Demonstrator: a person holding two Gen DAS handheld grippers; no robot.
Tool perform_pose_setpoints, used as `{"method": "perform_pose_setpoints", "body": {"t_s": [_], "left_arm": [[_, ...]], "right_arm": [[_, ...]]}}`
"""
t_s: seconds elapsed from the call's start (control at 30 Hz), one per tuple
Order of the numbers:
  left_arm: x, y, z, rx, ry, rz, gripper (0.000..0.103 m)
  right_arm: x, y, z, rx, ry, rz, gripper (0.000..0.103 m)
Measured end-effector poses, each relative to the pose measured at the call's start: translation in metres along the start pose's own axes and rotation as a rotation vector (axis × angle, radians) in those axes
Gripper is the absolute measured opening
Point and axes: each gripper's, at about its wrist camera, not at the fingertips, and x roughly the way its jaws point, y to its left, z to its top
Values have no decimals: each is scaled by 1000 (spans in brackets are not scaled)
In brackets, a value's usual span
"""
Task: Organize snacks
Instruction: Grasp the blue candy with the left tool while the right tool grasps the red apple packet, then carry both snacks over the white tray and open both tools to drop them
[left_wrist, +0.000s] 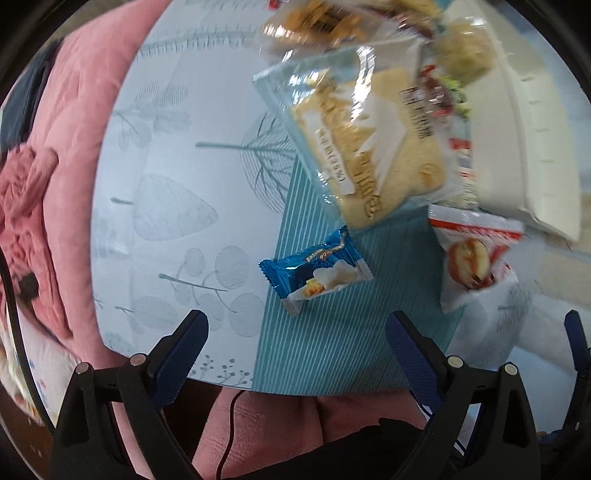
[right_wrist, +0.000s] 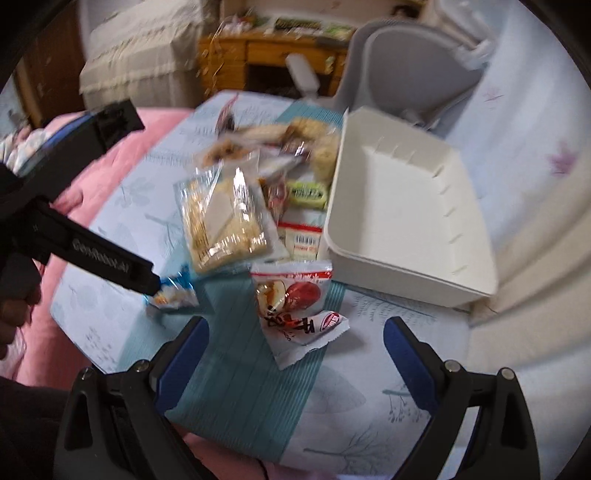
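A small blue snack packet (left_wrist: 316, 272) lies on the striped teal runner just ahead of my open, empty left gripper (left_wrist: 295, 350). A red-and-white snack bag (left_wrist: 474, 258) lies to its right; it also shows in the right wrist view (right_wrist: 295, 306), just ahead of my open, empty right gripper (right_wrist: 295, 354). A large clear packet of pale biscuits (left_wrist: 362, 147) tops a pile of several snacks (right_wrist: 291, 166). An empty white bin (right_wrist: 399, 206) stands right of the pile. The left gripper's body (right_wrist: 92, 254) hangs over the blue packet (right_wrist: 173, 295).
The snacks lie on a pale leaf-print tablecloth (left_wrist: 177, 206) over a small table. A pink quilt (left_wrist: 55, 184) lies to the left. A grey chair (right_wrist: 413, 70) and a wooden desk (right_wrist: 266, 51) stand beyond the table.
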Motion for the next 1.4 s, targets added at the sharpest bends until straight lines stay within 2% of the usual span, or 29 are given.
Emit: {"method": "perform_pose_setpoints", "body": {"t_s": [0.13,0.23,0.37,0.47,0.57,0.6,0.63,0.7,0.73,0.83,0.9,1.1,1.27,1.4], "left_arm": [[24,2,13,-102,67,-39,97],[39,7,18,-178,115,-42,95],[49,11,23,-238,142,-49,93],[53,14,26,-272,157,-52,84],[57,19,25,-307,185,-66,80],[59,20,23,-321,196,-73,75],[62,21,22,-333,207,-82,73],[69,22,18,-350,229,-99,65],[72,24,16,-363,239,-112,65],[76,30,13,-385,251,-144,62],[78,33,11,-390,259,-158,54],[86,45,1,-367,273,-202,44],[77,56,-16,-310,257,-199,41],[56,69,-31,-253,201,-191,41]], "right_arm": [[34,-6,4,-53,71,52,96],[54,-7,7,-90,105,79,96],[76,-7,9,-121,143,123,96],[89,-5,10,-139,174,147,96],[100,-5,10,-143,203,164,96],[103,-5,9,-140,214,171,96],[106,-6,10,-136,224,174,94],[112,-7,9,-124,246,175,84],[114,-9,7,-117,258,173,79],[118,-16,6,-59,282,209,76],[118,-21,5,-17,295,220,74],[119,-38,5,132,351,239,67],[107,-48,-7,266,382,239,65],[91,-46,-13,372,374,248,65]]}}
